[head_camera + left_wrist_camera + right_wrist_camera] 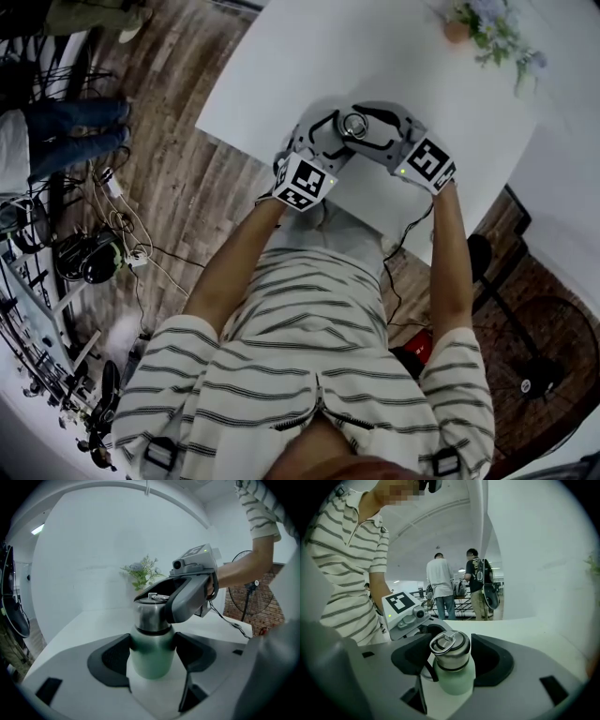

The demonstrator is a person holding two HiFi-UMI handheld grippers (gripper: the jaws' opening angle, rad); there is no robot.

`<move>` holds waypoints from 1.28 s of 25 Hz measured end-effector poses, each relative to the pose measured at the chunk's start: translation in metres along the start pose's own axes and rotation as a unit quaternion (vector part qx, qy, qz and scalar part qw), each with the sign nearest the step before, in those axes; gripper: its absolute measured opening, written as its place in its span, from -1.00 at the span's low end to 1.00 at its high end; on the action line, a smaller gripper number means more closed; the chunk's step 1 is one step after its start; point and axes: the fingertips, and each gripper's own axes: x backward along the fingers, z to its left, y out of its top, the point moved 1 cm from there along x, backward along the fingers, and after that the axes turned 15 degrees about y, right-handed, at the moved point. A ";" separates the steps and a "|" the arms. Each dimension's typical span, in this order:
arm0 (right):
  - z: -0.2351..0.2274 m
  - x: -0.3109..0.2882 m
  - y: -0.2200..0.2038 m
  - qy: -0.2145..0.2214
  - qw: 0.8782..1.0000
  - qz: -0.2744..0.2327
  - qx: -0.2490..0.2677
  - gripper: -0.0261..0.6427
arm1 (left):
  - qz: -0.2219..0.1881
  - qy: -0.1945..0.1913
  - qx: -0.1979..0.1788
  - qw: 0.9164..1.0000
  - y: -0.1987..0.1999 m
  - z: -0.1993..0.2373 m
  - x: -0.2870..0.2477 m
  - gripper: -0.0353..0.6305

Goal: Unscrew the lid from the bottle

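one pale green bottle [150, 660] stands upright on the white table [281, 66], near the edge closest to the person, between the two grippers. the left gripper [152, 656] is clamped on the bottle's green body, one dark pad pressed to each side, just below the steel collar. the right gripper [452, 658] comes in from the opposite side and is closed around the one steel lid [451, 652], its two pads against the lid's sides. the lid sits on the bottle, and one wire ring handle [443, 641] lies across its top. in the head view the two grippers meet over the bottle, each carrying one marker cube: left [305, 181] and right [429, 161]. one small pot of flowers [487, 28] stands at the table's far corner, well apart from the bottle. one standing fan [243, 573] is beside the table on the person's right. two people [439, 585] stand in the room behind, backs turned, one wearing a backpack [487, 590].
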 end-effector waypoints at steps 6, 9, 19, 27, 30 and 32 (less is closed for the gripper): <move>0.001 0.005 0.007 -0.111 0.992 -0.052 -0.019 0.12 | -0.001 0.001 0.000 1.000 -0.002 0.000 -0.002 0.02; -0.002 0.010 0.005 -0.199 0.977 -0.069 -0.031 0.10 | -0.002 0.001 0.000 1.000 -0.002 0.000 -0.002 0.02; -0.002 0.008 -0.003 -0.360 0.924 -0.093 -0.095 -0.02 | -0.005 0.003 0.000 1.000 -0.001 0.000 -0.002 0.02; -0.004 0.005 -0.005 -0.395 0.911 -0.074 -0.089 -0.17 | -0.003 0.003 0.001 1.000 -0.001 0.000 -0.002 0.02; -0.004 0.005 -0.005 -0.384 0.916 -0.075 -0.087 -0.17 | -0.006 0.003 0.000 1.000 0.000 0.001 -0.002 0.02; -0.004 0.005 -0.004 -0.371 0.921 -0.077 -0.086 -0.17 | -0.006 0.003 0.000 1.000 0.000 0.001 -0.002 0.02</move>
